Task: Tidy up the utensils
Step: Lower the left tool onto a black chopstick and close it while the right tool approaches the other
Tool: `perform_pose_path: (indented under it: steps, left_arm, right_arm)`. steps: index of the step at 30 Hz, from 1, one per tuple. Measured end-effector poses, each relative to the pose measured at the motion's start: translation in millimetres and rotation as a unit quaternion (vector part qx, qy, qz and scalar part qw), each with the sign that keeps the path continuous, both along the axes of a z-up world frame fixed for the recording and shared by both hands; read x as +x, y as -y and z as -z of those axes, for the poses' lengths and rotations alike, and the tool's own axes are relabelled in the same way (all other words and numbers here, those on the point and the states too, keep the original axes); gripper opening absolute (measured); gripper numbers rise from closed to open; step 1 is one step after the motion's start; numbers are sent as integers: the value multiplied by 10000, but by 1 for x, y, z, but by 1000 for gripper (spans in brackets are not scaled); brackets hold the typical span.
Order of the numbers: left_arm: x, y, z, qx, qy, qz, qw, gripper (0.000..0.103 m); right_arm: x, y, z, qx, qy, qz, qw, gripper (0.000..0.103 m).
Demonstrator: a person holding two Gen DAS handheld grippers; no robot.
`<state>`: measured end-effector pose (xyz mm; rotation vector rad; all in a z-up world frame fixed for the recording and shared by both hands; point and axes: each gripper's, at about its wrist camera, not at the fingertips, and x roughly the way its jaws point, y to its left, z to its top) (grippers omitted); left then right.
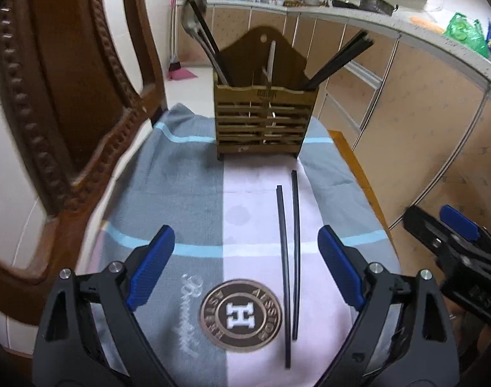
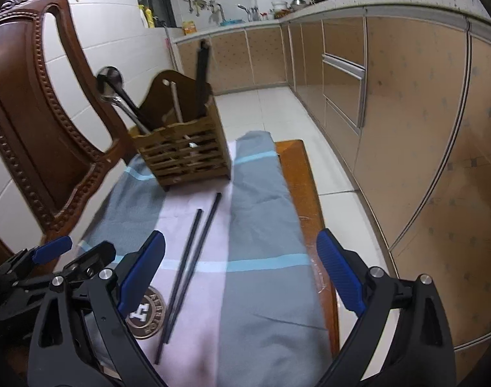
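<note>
A: Status? 
B: Left tongs [image 1: 245,267] apart, empty; right tongs [image 2: 240,272] apart, empty. Two chopsticks [image 1: 289,258] lie on the towel [image 1: 168,193], before the holder [image 1: 264,119]. 
A: Risk? 
B: Thin sticks on soft cloth; pinching one could roll the other away.

The cloth [image 1: 168,193] lies bare on the near left, and the near right grey strip [image 2: 264,258] is bare too, so both give open passage. Two chopsticks [image 1: 290,258] lie lengthwise right of centre, just beside each other. At the far end the holder [image 1: 264,122] blocks the middle; spoons [image 1: 193,22] lean out to its left and sticks [image 1: 338,61] to its right. A chair back [image 1: 68,96] walls the left side. Cabinets [image 2: 406,129] stand well apart on the right, across open floor [image 2: 277,113].
</note>
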<state>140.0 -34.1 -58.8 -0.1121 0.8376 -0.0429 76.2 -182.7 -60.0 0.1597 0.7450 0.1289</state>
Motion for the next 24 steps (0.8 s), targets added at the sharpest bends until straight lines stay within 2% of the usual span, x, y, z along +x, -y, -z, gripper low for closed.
perform_pose_path:
  steps: [7, 9, 16, 19, 24]
  left_arm:
    - [65, 23, 34, 128, -479, 168, 9986, 67]
    - [81, 27, 48, 121, -683, 220, 9973, 58]
    - [109, 44, 74, 122, -980, 305, 9946, 50]
    - [123, 45, 85, 128, -1182, 201, 9927, 41]
    - [133, 47, 88, 250, -1160, 218, 9927, 40]
  right_arm:
    - [25, 28, 9, 164, -90, 281, 9994, 91]
    - [30, 33, 10, 188, -99, 320, 9993, 91]
    - [43, 44, 21, 241, -278, 342, 9987, 91]
    - [46, 42, 24, 247, -318, 296, 9987, 91]
    - [51, 35, 27, 208, -376, 219, 9988, 91]
